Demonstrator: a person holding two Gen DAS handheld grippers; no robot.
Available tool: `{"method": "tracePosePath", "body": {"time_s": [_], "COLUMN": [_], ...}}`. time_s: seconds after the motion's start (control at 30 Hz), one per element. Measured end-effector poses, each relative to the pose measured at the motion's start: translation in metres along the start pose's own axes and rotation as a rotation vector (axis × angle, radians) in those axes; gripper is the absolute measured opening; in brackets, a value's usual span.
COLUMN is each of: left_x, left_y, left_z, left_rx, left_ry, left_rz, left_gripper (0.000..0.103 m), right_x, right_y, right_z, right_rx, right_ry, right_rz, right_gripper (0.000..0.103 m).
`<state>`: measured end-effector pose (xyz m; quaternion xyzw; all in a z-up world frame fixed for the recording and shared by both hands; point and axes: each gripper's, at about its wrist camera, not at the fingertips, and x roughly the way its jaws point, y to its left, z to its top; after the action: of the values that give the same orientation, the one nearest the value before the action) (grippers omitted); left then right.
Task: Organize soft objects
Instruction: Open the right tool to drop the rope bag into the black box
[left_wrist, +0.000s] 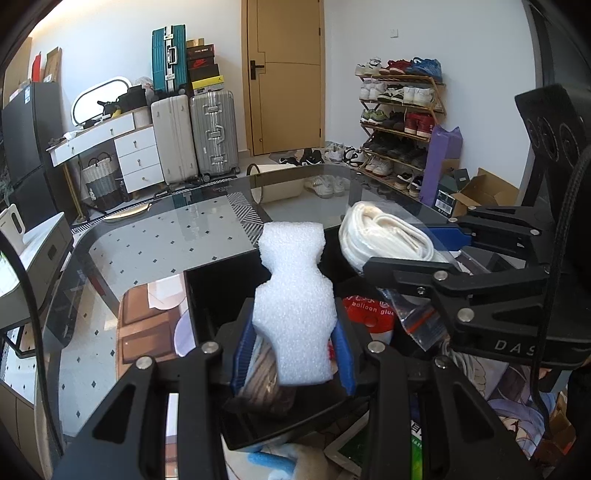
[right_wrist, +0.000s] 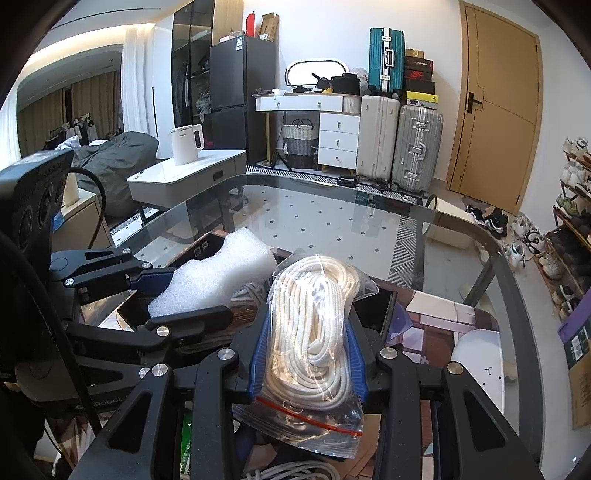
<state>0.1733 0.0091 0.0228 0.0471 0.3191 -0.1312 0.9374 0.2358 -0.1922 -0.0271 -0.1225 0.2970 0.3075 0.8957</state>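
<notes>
two handheld grippers hover side by side over a black tray (left_wrist: 207, 295) on a glass table (left_wrist: 147, 236). the left gripper (left_wrist: 293, 354) is clamped on a white foam block (left_wrist: 293, 295), its blue pads pressing the block's near end. the right gripper (right_wrist: 308, 354) is clamped on a clear zip bag of white rope (right_wrist: 314, 317). to do this step well, it seems best to lower both gently into free tray space before letting go. readable writing: "balloon glue" on a red roll (left_wrist: 369, 314) in the tray, and "das" on the right gripper's body.
</notes>
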Motion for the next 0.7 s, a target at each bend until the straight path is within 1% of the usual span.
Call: {"method": "tracePosePath", "body": {"time_s": [0.23, 0.37, 0.47, 0.5, 0.53, 0.6, 0.63, 0.67, 0.7], "left_x": [-0.001, -0.003, -0.004, -0.004, -0.005, -0.006, -0.008, -0.009, -0.011], "left_y": [0.003, 0.004, 0.004, 0.004, 0.004, 0.002, 0.003, 0.003, 0.004], "left_z": [0.0, 0.0, 0.0, 0.001, 0.001, 0.002, 0.002, 0.002, 0.003], "left_rx": [-0.002, 0.007, 0.007, 0.007, 0.007, 0.007, 0.006, 0.003, -0.005], "left_ry": [0.012, 0.013, 0.014, 0.014, 0.013, 0.01, 0.007, 0.005, 0.0], "left_rz": [-0.005, -0.009, -0.013, -0.018, -0.023, -0.022, -0.02, -0.02, -0.024], "left_gripper": [0.037, 0.037, 0.037, 0.037, 0.038, 0.04, 0.044, 0.053, 0.057], "right_x": [0.012, 0.016, 0.015, 0.014, 0.011, 0.004, 0.002, 0.0, -0.003], "right_y": [0.004, 0.004, 0.002, 0.001, 0.0, 0.0, -0.001, -0.001, -0.002], "right_z": [-0.001, -0.001, -0.001, -0.001, 0.0, -0.001, -0.001, -0.001, -0.001], "right_rx": [-0.02, -0.024, -0.024, -0.026, -0.03, -0.042, -0.045, -0.049, -0.049], "right_ry": [0.035, 0.045, 0.039, 0.033, 0.02, 0.001, 0.0, -0.002, -0.009], "right_rz": [0.018, 0.013, 0.009, 0.005, 0.003, -0.008, -0.017, -0.025, -0.029], "right_gripper": [0.037, 0.037, 0.043, 0.049, 0.052, 0.054, 0.055, 0.056, 0.06]}}
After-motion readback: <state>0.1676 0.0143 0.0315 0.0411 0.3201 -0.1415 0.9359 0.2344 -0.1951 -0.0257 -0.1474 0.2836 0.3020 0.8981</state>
